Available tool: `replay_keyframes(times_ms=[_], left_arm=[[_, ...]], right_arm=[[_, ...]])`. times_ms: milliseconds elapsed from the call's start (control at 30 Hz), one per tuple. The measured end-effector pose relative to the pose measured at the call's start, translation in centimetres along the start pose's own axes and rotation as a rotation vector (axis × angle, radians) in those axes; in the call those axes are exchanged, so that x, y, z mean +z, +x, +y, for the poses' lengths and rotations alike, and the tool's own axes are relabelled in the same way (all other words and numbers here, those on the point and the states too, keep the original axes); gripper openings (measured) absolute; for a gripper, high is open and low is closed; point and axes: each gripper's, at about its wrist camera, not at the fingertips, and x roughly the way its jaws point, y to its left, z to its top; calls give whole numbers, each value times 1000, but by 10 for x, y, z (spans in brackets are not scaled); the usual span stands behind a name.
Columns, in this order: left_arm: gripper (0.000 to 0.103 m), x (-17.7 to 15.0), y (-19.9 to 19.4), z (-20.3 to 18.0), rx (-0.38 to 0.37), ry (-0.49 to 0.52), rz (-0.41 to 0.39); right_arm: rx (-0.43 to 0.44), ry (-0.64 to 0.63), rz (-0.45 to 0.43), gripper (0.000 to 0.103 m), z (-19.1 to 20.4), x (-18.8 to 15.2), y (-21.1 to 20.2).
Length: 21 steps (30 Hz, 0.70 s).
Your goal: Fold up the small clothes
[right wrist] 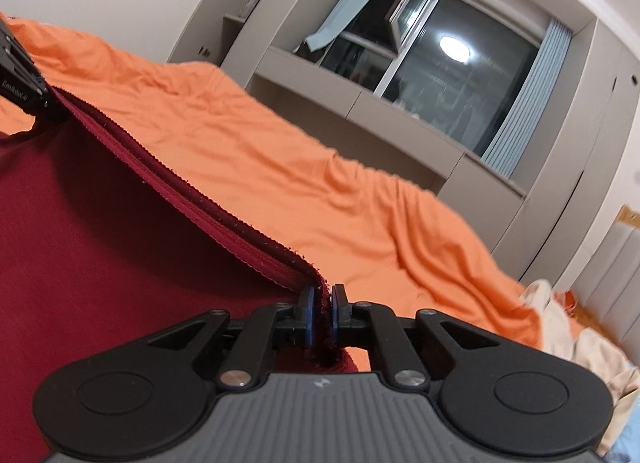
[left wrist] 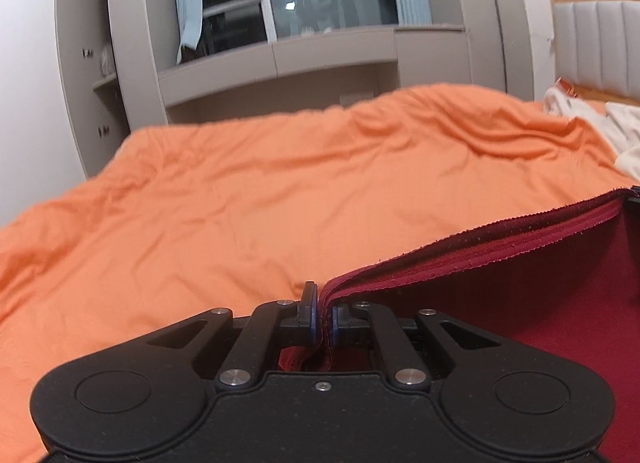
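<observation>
A dark red garment (left wrist: 500, 283) is stretched taut between both grippers above the orange bedspread (left wrist: 260, 191). My left gripper (left wrist: 325, 315) is shut on one end of its folded hem, the layers pinched between the blue pads. In the right wrist view the same red garment (right wrist: 100, 231) runs from the left gripper (right wrist: 40, 97) at the upper left down to my right gripper (right wrist: 322, 309), which is shut on the other end of the hem. The cloth below the hem hangs down and hides the bed beneath it.
The orange bedspread (right wrist: 320, 183) covers the bed. Cream clothes (right wrist: 568, 327) lie piled at the right by a padded headboard (left wrist: 600, 43). Grey cabinets (left wrist: 280, 59) and a dark window (right wrist: 460, 83) stand beyond the bed's far edge.
</observation>
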Motion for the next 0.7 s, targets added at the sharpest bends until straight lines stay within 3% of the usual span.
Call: replay_keyframes(times_ms=[200, 300, 367, 433, 500, 567, 700], left_arm=[[9, -16, 27, -1, 13, -2, 99], [18, -18, 32, 2, 18, -37, 119], [28, -18, 33, 5, 25, -53, 133], [39, -18, 33, 8, 26, -71, 145], [57, -18, 31, 13, 30, -94, 150], [81, -15, 27, 20, 33, -125, 155], [87, -12, 15, 37, 30, -188, 157]], right_arm=[[16, 6, 41, 18, 6, -12, 6], [10, 8, 46, 47, 4, -10, 9], [3, 9, 46, 76, 3, -11, 6], [-10, 8, 41, 86, 1, -11, 4], [-22, 2, 39, 92, -2, -10, 2], [-32, -3, 40, 101, -4, -10, 1], [-62, -25, 100, 103, -8, -18, 11]])
